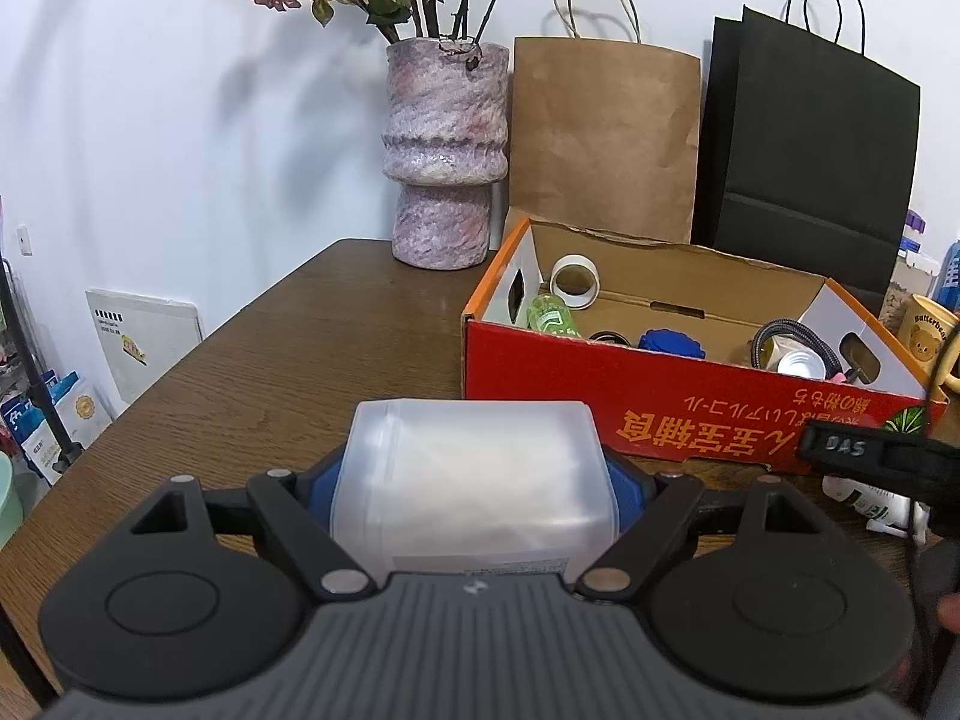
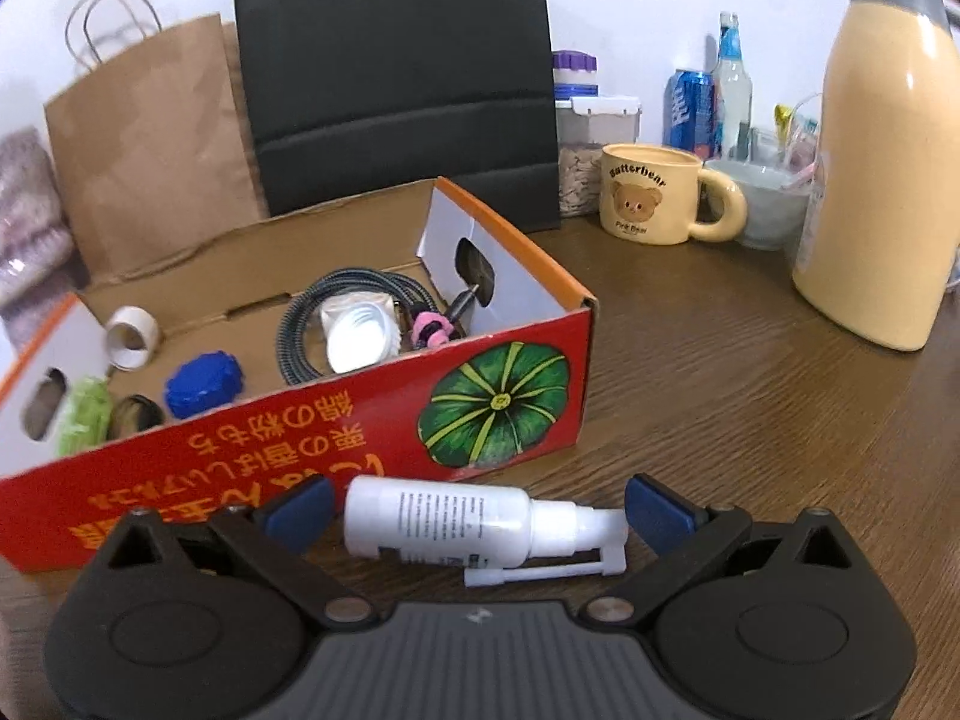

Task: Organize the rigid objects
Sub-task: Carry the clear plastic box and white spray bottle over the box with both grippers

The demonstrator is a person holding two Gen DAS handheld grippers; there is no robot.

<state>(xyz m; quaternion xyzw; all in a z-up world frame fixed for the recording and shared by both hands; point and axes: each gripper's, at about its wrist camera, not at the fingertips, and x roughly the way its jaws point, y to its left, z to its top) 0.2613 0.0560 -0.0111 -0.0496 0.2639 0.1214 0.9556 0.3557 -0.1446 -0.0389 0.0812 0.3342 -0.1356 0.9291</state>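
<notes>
Bare brown wooden tabletop [image 1: 288, 360] is seen left of the red cardboard box [image 1: 660, 402], up to the rounded far corner by the mottled pink ceramic vase [image 1: 444, 156]. A frosted translucent plastic container [image 1: 474, 480] is pinched between the blue pads of the left gripper [image 1: 474, 489], held just before the box's near wall. The right gripper [image 2: 480, 513] is spread wide around a white spray bottle [image 2: 456, 519] lying on its side against the box; neither pad is touching it. "Butterbear" is printed on the cream mug [image 2: 651, 195]; the box's orange lettering appears upside down.
</notes>
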